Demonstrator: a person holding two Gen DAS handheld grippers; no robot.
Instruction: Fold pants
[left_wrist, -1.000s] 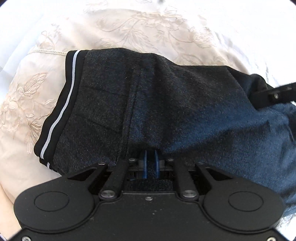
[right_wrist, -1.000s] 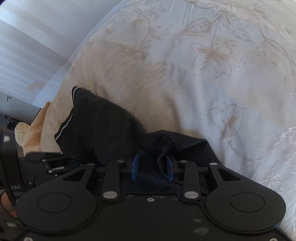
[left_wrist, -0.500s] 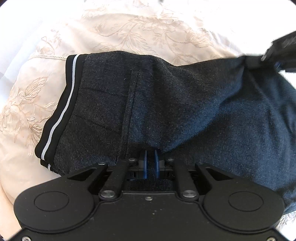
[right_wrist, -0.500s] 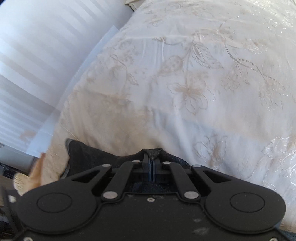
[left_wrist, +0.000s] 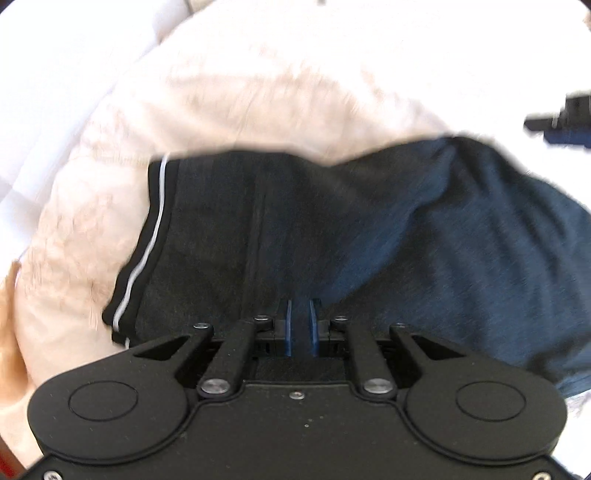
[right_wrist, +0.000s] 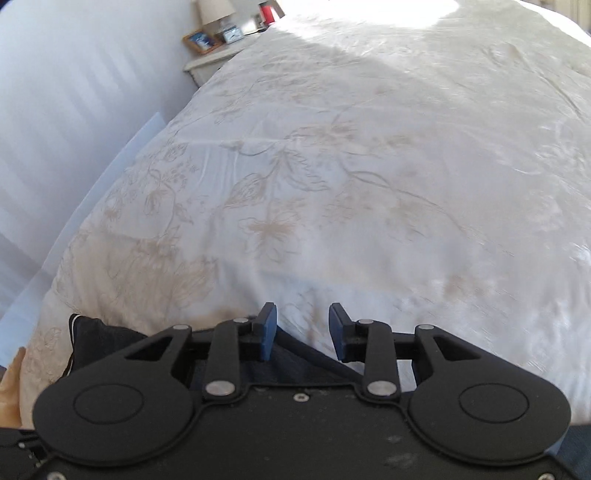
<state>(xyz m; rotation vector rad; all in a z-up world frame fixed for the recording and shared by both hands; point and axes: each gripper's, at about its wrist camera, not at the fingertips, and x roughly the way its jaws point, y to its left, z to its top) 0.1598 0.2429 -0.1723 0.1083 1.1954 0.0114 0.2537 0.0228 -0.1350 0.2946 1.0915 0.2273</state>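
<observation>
Dark grey pants (left_wrist: 332, 236) with a black, white-striped waistband (left_wrist: 147, 243) lie folded over on a cream embroidered bedspread (left_wrist: 258, 103). My left gripper (left_wrist: 299, 314) sits at their near edge, pads narrowly apart with dark cloth between them. My right gripper (right_wrist: 303, 325) is open and empty; a strip of the pants (right_wrist: 295, 365) lies below its pads, and their waistband end (right_wrist: 85, 332) shows at lower left. The right gripper also shows in the left wrist view (left_wrist: 561, 122), above the pants' right end and apart from them.
The bedspread (right_wrist: 369, 166) stretches far ahead and to the right. A nightstand (right_wrist: 218, 55) with a lamp, picture frame and clock stands at the bed's far left. White curtains (right_wrist: 74, 92) run along the left side.
My right gripper opened and let go of the pants, then rose and pulled away. The cloth it held dropped onto the bed. The left wrist view shifted back and blurred.
</observation>
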